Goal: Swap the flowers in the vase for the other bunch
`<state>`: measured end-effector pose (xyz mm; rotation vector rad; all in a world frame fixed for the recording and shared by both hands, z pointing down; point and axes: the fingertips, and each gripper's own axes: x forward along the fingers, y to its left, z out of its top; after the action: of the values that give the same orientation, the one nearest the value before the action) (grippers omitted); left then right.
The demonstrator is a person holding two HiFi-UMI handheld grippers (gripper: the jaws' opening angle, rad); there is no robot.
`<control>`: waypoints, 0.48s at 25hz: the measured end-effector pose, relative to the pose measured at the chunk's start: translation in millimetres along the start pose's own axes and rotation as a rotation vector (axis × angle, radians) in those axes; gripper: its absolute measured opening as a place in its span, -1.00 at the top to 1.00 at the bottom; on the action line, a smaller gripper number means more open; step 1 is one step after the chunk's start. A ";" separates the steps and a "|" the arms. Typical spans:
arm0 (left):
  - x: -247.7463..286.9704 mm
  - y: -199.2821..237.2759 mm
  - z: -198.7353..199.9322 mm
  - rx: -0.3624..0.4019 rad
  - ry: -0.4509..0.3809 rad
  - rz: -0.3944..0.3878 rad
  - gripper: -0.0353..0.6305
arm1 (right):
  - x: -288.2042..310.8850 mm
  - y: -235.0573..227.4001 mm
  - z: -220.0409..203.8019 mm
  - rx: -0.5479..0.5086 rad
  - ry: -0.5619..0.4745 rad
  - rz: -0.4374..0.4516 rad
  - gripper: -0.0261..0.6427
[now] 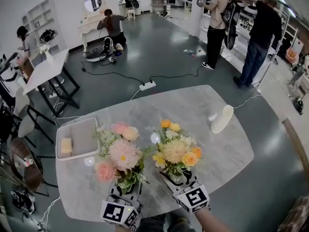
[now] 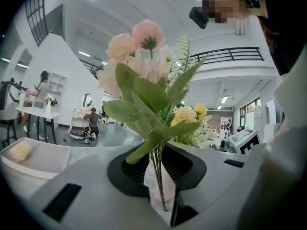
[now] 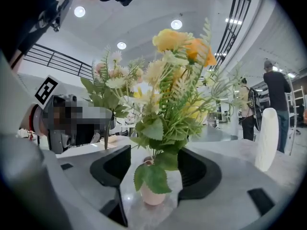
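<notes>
The vase (image 3: 153, 194) is standing upright between the right gripper (image 3: 154, 172) jaws, which are spread wide and not touching it, with the yellow bunch (image 3: 175, 80) rising from it. Just left of the vase, the left gripper (image 2: 160, 172) is pinching the pink bunch (image 2: 139, 66) by its stems.

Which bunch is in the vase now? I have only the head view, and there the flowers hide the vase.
Observer: The yellow bunch stands in the small pink vase.
Operator: Do the right tongs grip the vase?
Observer: No. The vase is between them, but they are open and clear of it.
Operator: And the left tongs?
Observer: They are shut on the pink bunch at its stems; the stem ends hang bare.
</notes>
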<state>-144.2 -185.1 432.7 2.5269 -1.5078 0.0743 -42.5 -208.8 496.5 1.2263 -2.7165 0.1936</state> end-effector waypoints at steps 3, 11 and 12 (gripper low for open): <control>-2.2 2.1 -0.7 -0.001 0.002 0.003 0.64 | 0.8 0.9 -3.5 0.007 0.007 -0.002 0.05; -8.4 5.2 -2.6 -0.007 0.006 0.017 0.64 | -1.5 3.1 -10.6 0.022 0.019 -0.001 0.05; -8.9 4.5 -2.4 -0.008 0.006 0.018 0.64 | -2.3 2.5 -9.4 0.025 0.018 -0.003 0.05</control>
<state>-152.3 -179.0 434.5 2.5047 -1.5263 0.0784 -42.1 -203.8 505.1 1.2289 -2.7046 0.2374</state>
